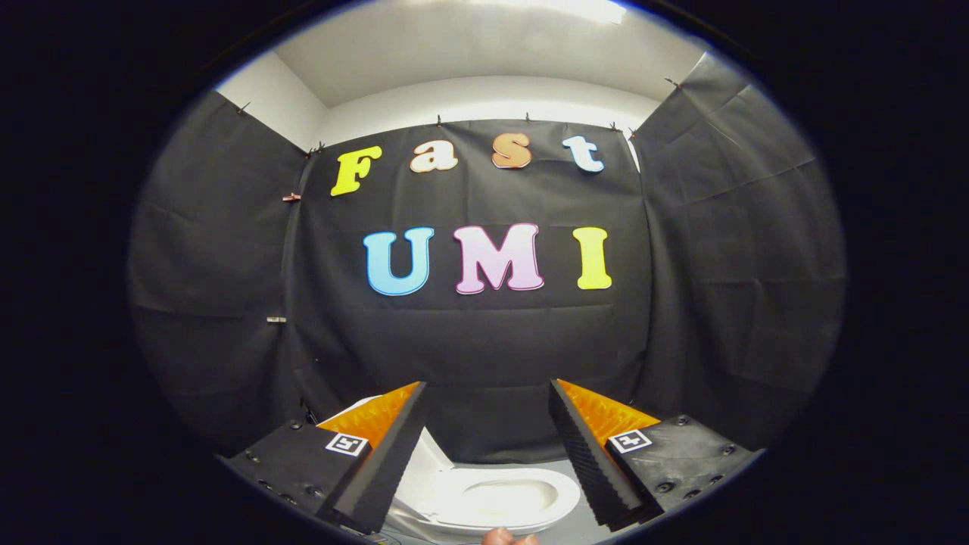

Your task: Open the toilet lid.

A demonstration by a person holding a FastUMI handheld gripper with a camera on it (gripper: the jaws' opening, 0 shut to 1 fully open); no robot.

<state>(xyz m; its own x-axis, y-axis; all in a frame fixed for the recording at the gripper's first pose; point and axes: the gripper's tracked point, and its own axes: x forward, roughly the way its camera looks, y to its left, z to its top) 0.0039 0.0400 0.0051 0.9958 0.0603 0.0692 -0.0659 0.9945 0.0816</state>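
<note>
A white toilet [496, 496] stands on the floor low down between my two fingers, well below them. Its oval seat ring and the pale bowl opening face up. A white panel [428, 462], which looks like the lid or the tank, rises at the bowl's left end, and my left finger hides part of it. My gripper [486, 386] is open, with a wide gap and nothing between the fingers. It is held high, pointing at the black cloth wall, and touches nothing.
Black cloth walls [484, 341] close the booth ahead and on both sides. Grey floor [564, 522] shows around the toilet's base. The tip of a person's finger [509, 537] peeks in just in front of the bowl.
</note>
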